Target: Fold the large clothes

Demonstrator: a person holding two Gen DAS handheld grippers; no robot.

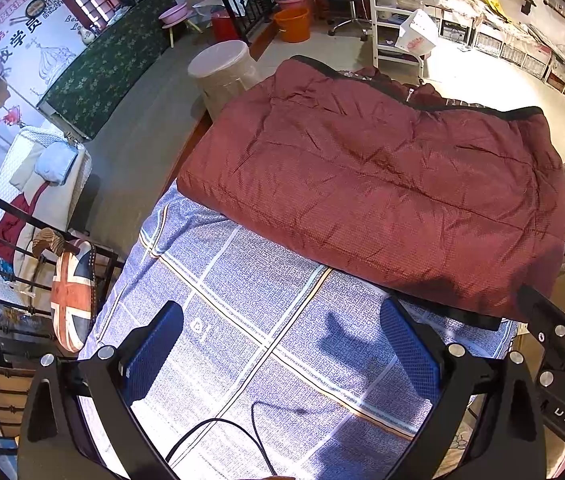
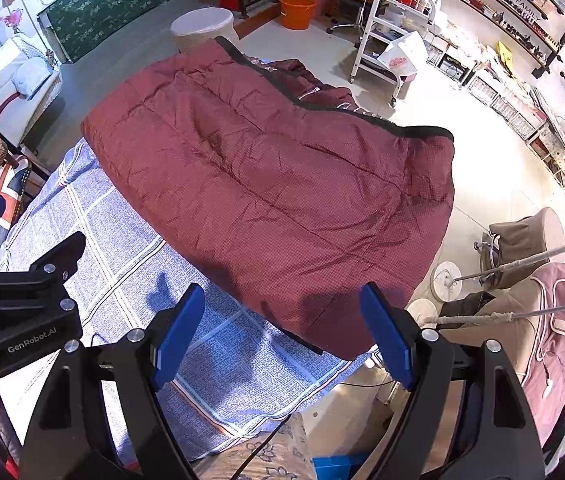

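The folded maroon jacket [image 2: 266, 184] is seen lying ahead, long axis crosswise, nearest the right gripper [image 2: 282, 336]; the left gripper [image 1: 282, 356] is likewise held wide, empty.

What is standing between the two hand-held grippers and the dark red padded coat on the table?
Nothing visible. Between the left hand-held gripper and the coat lies only bare checked cloth. The right hand-held gripper is open just short of the coat's near edge, which hangs over the table's side.
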